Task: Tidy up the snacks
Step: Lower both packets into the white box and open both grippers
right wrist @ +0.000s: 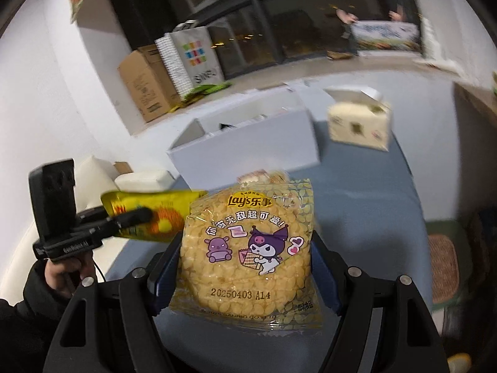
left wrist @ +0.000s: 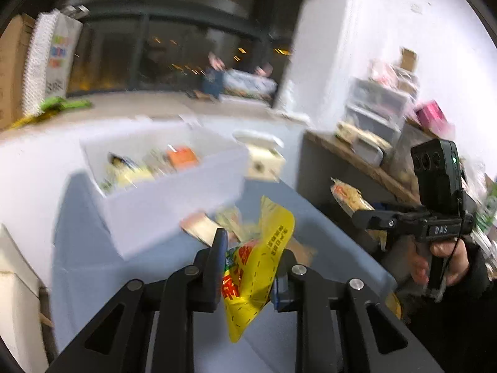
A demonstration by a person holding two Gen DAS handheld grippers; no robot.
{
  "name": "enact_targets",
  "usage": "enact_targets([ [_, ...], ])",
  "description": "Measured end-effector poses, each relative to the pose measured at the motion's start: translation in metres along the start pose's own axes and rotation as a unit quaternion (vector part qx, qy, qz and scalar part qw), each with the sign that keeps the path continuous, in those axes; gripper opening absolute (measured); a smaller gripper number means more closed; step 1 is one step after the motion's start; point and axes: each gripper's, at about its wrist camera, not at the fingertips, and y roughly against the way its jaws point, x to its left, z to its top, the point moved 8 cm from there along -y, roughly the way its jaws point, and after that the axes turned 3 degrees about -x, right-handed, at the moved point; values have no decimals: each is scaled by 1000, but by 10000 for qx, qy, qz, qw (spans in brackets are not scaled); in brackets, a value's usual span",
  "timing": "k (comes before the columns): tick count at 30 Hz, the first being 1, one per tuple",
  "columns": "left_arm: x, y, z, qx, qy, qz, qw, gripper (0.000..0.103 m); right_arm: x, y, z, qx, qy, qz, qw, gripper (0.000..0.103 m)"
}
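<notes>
Your left gripper (left wrist: 248, 267) pinched a yellow snack bag (left wrist: 257, 267) above the blue table (left wrist: 155, 267), near the white box (left wrist: 167, 192). Your right gripper (right wrist: 245, 267) squeezed 1 Lay's pack (right wrist: 248, 248), held up too.

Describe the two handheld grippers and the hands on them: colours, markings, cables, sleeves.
Both are matte black with silver pivot bolts and blue finger pads. The right gripper shows "DAS" lettering and a green LED; the left gripper has white lettering and a black cable. Bare hands, black sleeves.
</notes>
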Motion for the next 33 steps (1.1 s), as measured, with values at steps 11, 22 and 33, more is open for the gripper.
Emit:
enact_targets([
  [11,101,-41,109,-606,437,949,9927,25,16,-90,138,-183,48,184,9997,79],
  [22,149,-112,121,-279,245,1683,9850,102,-37,-193,203,455,-92,-533,9975,83],
  [33,131,-88,113,-288,253,1510,9878,103,-41,-165,199,258,-111,-481,9984,103],
])
